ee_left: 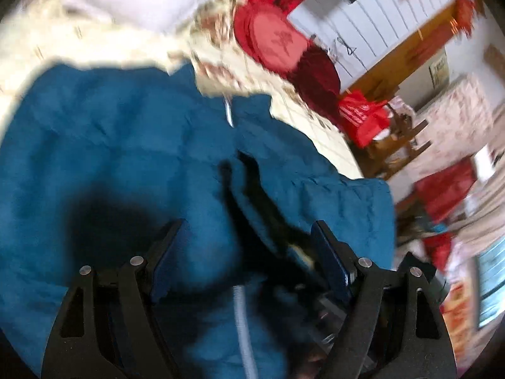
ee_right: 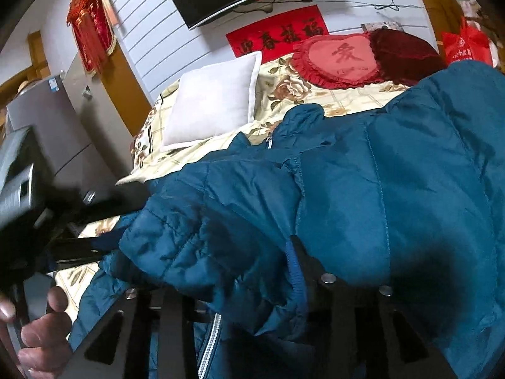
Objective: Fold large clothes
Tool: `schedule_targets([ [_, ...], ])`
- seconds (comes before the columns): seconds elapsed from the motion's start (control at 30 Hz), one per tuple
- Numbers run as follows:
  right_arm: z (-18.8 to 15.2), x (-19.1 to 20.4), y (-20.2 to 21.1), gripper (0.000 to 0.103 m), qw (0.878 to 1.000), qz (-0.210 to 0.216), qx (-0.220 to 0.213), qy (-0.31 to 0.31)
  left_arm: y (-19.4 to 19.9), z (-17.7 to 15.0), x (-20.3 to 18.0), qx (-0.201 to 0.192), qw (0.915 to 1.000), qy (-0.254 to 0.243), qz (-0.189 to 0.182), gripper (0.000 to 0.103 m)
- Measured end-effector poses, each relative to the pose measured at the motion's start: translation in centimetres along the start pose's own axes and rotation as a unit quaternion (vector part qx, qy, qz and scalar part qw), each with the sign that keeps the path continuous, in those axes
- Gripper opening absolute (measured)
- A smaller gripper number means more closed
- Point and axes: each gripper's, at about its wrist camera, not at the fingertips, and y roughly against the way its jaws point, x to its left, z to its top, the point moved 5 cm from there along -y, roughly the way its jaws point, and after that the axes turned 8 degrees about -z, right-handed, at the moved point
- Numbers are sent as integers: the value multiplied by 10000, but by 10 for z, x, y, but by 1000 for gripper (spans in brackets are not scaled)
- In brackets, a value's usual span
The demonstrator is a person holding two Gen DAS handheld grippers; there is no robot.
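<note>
A teal padded jacket [ee_left: 126,145] lies spread on the floral bedspread [ee_left: 101,47], its white zipper [ee_left: 241,322] running toward me. My left gripper [ee_left: 246,233] hovers just above it, jaws wide apart and nothing pinched between the blue pads [ee_left: 328,262]. In the right wrist view the jacket [ee_right: 394,173] is bunched up, and its elastic sleeve cuff [ee_right: 221,252] drapes over my right gripper [ee_right: 240,252]. The cuff hides the left finger, only the right finger's dark tip shows, and I cannot make out whether the pads press on the cloth.
A white pillow [ee_right: 211,101], a red heart cushion [ee_right: 341,60] and a dark red cushion [ee_right: 407,57] lie at the bed's far end. A grey fridge [ee_right: 47,117] stands left of the bed. A person's hand [ee_right: 41,334] shows at the lower left.
</note>
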Motion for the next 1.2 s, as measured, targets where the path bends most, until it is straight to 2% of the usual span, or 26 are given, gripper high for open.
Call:
schedule_targets([
  [0.07, 0, 2, 1, 38, 10000, -38, 12, 67, -9, 0, -4, 83, 9999, 139, 47, 79],
  [0.17, -1, 3, 1, 39, 10000, -16, 50, 74, -20, -1, -17, 191, 9996, 44, 206, 79],
  [0.3, -3, 3, 2, 41, 9999, 44, 102, 107, -32, -5, -32, 370, 9990, 12, 240, 79],
  [0.47, -4, 1, 8, 45, 9999, 117, 76, 63, -37, -5, -37, 400, 9989, 107, 226, 79],
  [0.63, -7, -2, 13, 55, 9999, 66, 59, 64, -41, -7, -31, 487, 9981, 237, 279, 62],
  [0.7, -7, 0, 16, 59, 9999, 53, 45, 99, -42, -8, -32, 506, 9980, 176, 329, 48],
  [0.73, -7, 0, 18, 60, 9999, 34, 37, 134, -43, -8, -32, 514, 9978, 145, 385, 45],
  [0.8, -8, 1, 20, 66, 9998, 17, 25, 204, -43, -6, -29, 530, 9967, 92, 609, 23],
  [0.87, -9, 1, 23, 70, 9996, -44, 43, 280, -39, -6, -27, 506, 9963, 17, 688, 16],
  [1.1, -27, -4, 51, 74, 9987, -24, 463, 221, -8, -4, -31, 310, 9897, -737, 1185, 14],
  [1.2, -39, -12, 63, 74, 9955, -492, 771, 249, 16, 9, -27, 108, 9848, -1000, 1415, 14],
])
